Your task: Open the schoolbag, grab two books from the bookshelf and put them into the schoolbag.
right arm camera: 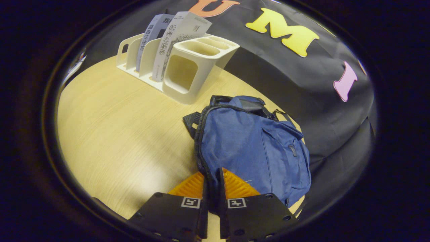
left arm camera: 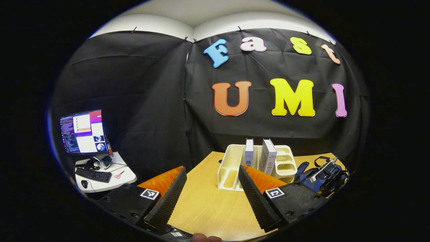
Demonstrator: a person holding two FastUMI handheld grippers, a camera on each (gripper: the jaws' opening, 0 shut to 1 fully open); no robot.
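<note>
— Pale wood, that whole tabletop [right arm camera: 111, 127], and it is carrying everything. What is sitting on it?

— The blue schoolbag [right arm camera: 255, 151] is lying flat toward the right side of the tabletop, near the black cloth wall. Its zipper edge is running along the side facing the open wood. In the left gripper view the schoolbag [left arm camera: 310, 176] is showing at the far right, with the other gripper resting on it.

— And the bookshelf?

— The white bookshelf [right arm camera: 183, 72] is standing at the back of the tabletop, just beside the top end of the schoolbag. Two books are standing in its slots, side by side: the left book [left arm camera: 249, 153] upright, the right book [left arm camera: 268, 156] leaning a little.

— What are the jaws doing?

— The right gripper [right arm camera: 212, 188] is pressing its jaws nearly together at the zipper edge of the schoolbag, with only a thin gap between them. I cannot tell whether they are actually pinching the zipper or the fabric. The left gripper [left arm camera: 211, 191] is hanging above the bare wood in front of the bookshelf, its jaws spread wide and holding nothing.

— Anything off to the side?

— A small white desk [left arm camera: 104, 178] with a lit monitor [left arm camera: 84, 131], a keyboard [left arm camera: 93, 175] and scissors [left arm camera: 118, 174].
</note>
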